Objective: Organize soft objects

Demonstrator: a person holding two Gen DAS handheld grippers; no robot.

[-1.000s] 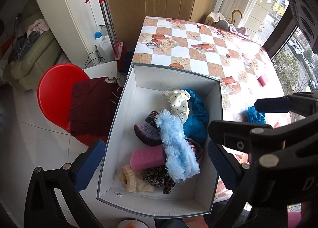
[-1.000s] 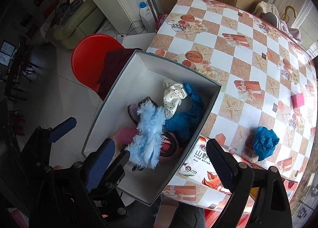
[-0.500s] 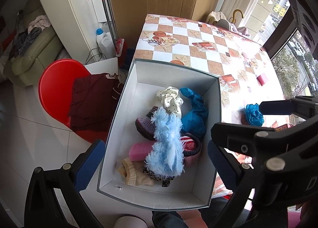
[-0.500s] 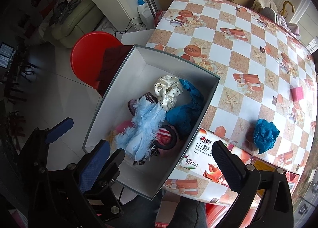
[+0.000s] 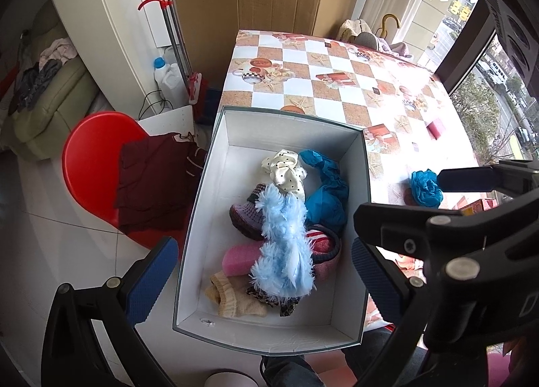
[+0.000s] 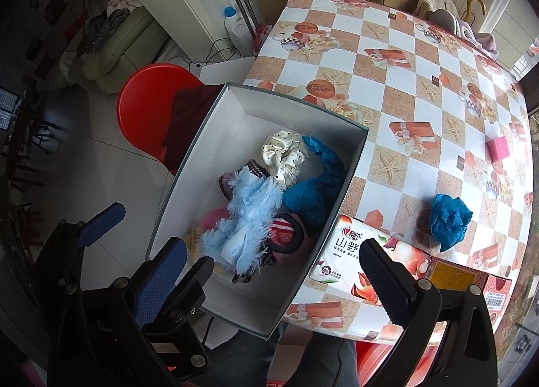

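Since prev. frames, fluffy light-blue item (image 5: 284,245) is lying settled on top of the pile inside the white box (image 5: 209,191), and my R jaws are standing wider than before. Both views are showing slightly more of the box's near end.

Right gripper (image 6: 269,275): fingers spread fully, nothing between the pads, hanging over the box's near corner. Left gripper (image 5: 266,275): fingers also wide apart, gripping nothing, straddling the box's near end.

Box is sitting at the table (image 6: 397,60) edge, overhanging toward me, likely so items drop straight in. Contents: cream dotted cloth (image 5: 284,173), teal cloth (image 5: 325,195), purple knit piece (image 5: 246,215), pink sponge (image 5: 239,257), beige knit item (image 5: 232,299), all touching in one heap.

Remaining soft obj.: teal scrunchie (image 6: 449,216), lying on the tabletop well apart from the box, R side. Tissue pack (image 6: 357,259) is resting against the box's right wall.

Judgement: R gripper is nearest the scrunchie, so that is probably the next pick.
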